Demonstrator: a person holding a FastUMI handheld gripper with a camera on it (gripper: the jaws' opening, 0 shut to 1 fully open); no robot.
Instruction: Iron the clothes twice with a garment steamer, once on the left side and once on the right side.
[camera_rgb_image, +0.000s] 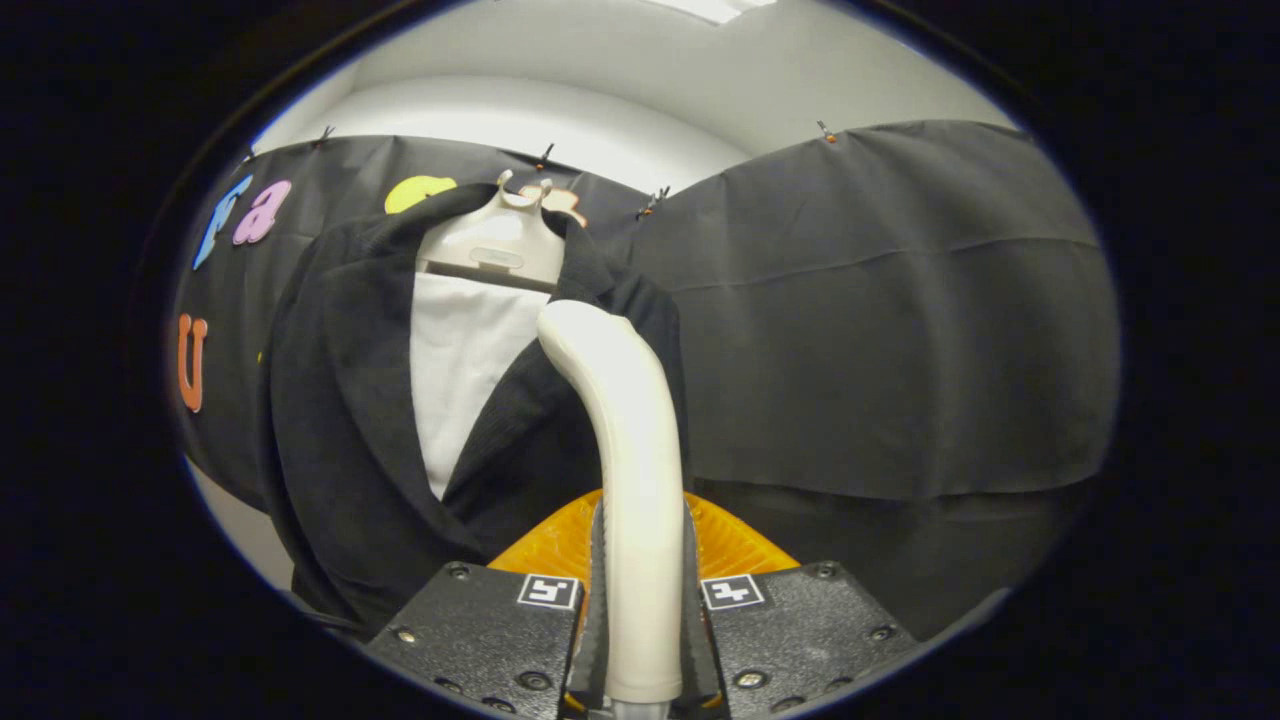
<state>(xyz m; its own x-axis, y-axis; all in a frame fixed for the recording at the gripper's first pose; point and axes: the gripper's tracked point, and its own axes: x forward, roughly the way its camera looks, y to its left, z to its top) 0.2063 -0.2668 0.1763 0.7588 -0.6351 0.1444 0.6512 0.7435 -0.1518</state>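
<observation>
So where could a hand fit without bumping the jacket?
The free patch is beside the dark jacket, in front of the plain black cloth wall; nothing hangs there. It is crowded around the hanger and white shirt, where the steamer, clamped in the gripper, rises against the jacket's front.

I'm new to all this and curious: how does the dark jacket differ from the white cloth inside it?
The dark jacket is black and looks textured; the white cloth is pale and smooth. The jacket wraps outside with lapels, and the cloth shows between them. Both hang from one hanger. The claw is shut on the steamer, whose head is at the jacket's lapel.
</observation>
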